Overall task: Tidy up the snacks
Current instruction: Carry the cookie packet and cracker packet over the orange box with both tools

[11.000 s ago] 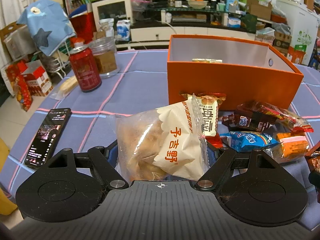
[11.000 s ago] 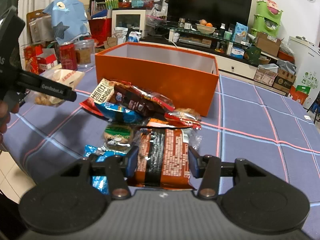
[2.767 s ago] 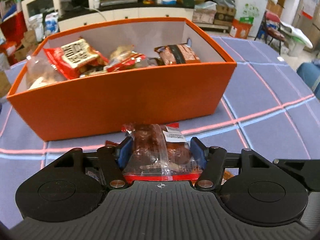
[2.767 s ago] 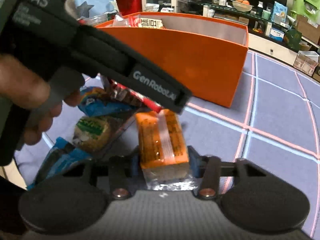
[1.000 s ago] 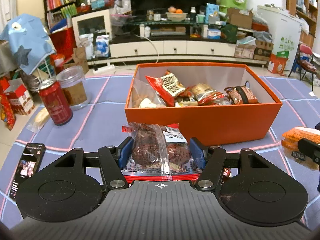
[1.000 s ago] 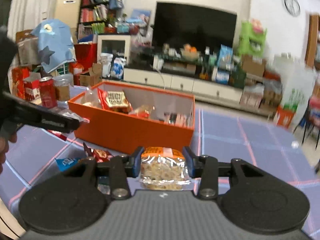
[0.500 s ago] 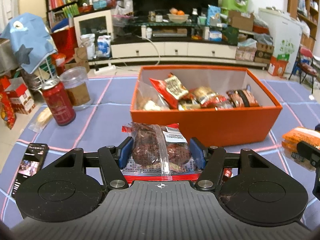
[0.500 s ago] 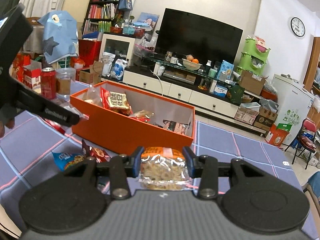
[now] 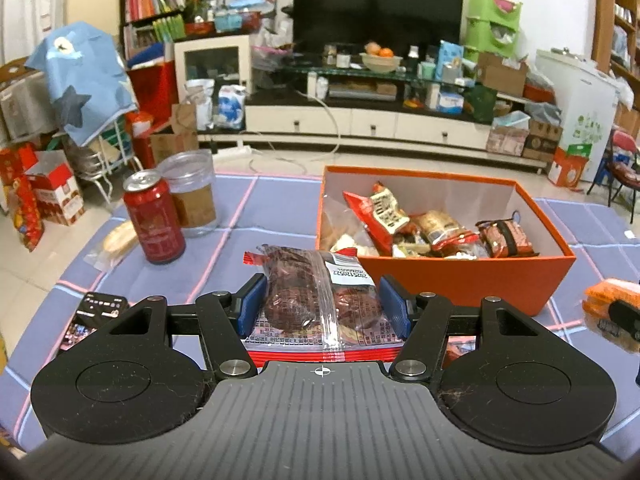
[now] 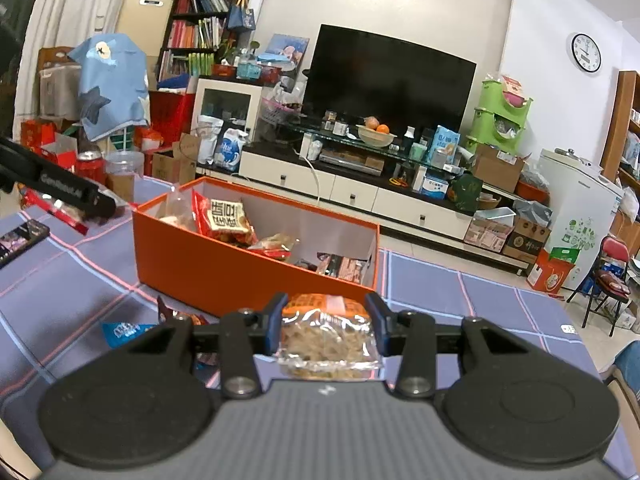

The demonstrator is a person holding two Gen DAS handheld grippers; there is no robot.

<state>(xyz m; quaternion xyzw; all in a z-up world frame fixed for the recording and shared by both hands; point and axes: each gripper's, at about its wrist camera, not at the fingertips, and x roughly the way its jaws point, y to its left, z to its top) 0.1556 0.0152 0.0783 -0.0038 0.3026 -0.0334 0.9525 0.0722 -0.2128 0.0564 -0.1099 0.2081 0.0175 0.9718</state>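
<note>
Box [image 9: 460, 280] orange, half-filled, left gripper [image 9: 322, 306] clamping dark-snack bag [image 9: 316, 300], right gripper [image 10: 326, 322] clamping orange-topped packet [image 10: 326, 332]

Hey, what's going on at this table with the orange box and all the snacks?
A person is sorting snacks into the orange box, holding a gripper in each hand. The left gripper is clamped on a clear bag of dark snacks; the right gripper grips an orange-topped packet. Both are short of the box, which already holds several packets. A few snacks remain on the table.
</note>
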